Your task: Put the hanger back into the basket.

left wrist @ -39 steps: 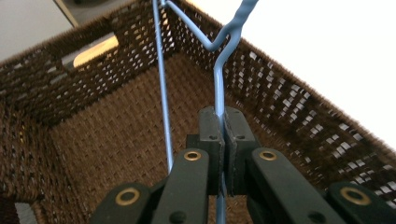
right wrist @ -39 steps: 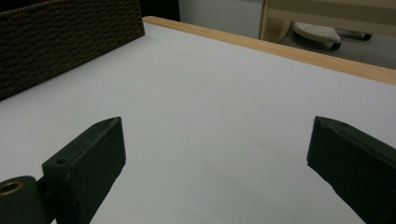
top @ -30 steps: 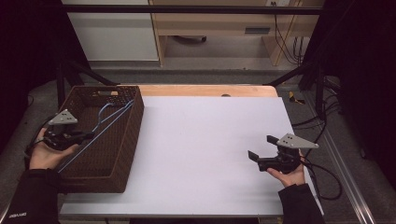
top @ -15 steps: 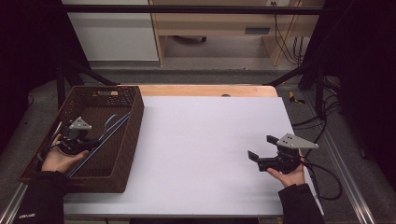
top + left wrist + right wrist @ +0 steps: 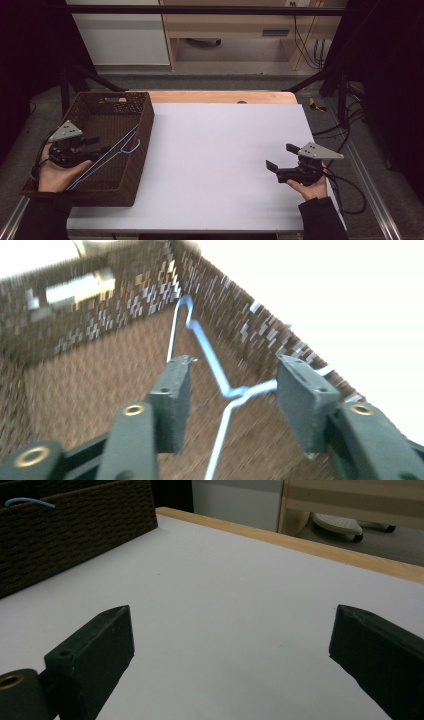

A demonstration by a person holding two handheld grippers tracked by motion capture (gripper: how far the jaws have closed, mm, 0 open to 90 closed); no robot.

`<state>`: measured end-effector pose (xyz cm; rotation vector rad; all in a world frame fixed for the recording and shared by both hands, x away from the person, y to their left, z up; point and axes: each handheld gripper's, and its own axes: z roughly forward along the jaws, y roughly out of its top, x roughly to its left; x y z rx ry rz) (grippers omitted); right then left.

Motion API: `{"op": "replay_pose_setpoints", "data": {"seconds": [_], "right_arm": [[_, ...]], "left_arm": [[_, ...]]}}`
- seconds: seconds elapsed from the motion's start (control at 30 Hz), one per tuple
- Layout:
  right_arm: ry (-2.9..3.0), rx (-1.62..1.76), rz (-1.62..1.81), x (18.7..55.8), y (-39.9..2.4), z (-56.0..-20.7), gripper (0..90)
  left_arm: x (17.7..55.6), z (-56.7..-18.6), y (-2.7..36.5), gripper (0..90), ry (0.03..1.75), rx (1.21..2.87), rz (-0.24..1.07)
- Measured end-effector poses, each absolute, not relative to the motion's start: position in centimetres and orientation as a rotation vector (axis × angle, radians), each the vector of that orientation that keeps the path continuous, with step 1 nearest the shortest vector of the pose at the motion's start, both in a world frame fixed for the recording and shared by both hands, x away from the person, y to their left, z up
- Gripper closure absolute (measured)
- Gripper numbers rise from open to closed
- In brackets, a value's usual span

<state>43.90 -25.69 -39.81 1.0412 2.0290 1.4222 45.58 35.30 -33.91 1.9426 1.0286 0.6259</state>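
Step in hand, as judged: reaching for the blue wire hanger [image 5: 111,155] in the woven basket [image 5: 145,131] at the left of the worktop [image 5: 220,160]. The hanger leans inside the basket, hook end up against the right wall, poking just above the rim.

Left gripper [image 5: 232,390] is inside the basket, jaws apart, straddling the hanger near its neck; nothing gripped. The left gripper view is motion-blurred, so whether a jaw touches wire is uncertain.

Right gripper [image 5: 284,164] rests near the right edge of the worktop, jaws wide apart, empty.

Next move calls for: closing squarely on the thin wire, then lifting clear of the basket wall.

Versus half a second ago: left gripper has shifted slightly right, closer to the hanger; right gripper unchanged.
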Motion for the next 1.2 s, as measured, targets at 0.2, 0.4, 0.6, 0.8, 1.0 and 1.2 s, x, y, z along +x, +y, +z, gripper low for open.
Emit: {"op": "replay_pose_setpoints", "data": {"seconds": [0.2,0.4,0.6,0.8,1.0,1.2], "right_arm": [[2.019,1.036,1.434,43.8,-25.7,-39.6,4.1],[2.014,1.041,1.441,43.7,-25.7,-39.5,3.8],[2.016,1.032,1.437,43.7,-25.8,-39.5,3.6],[2.017,1.036,1.446,43.5,-25.8,-39.5,3.2],[2.015,1.045,1.449,43.4,-26.0,-39.7,3.3],[2.02,1.048,1.448,43.4,-26.0,-40.0,3.3]], "left_arm": [[44.0,-33.1,32.6,28.2,0.97,1.842,0.624],[42.8,-33.2,29.4,19.5,0.907,1.822,0.63],[41.8,-34.2,25.8,12.6,0.849,1.813,0.6],[41.3,-35.8,23.2,9.7,0.821,1.847,0.575],[41.3,-37.9,22.0,9.1,0.821,1.853,0.551],[41.2,-39.5,22.0,8.7,0.827,1.851,0.54]]}}
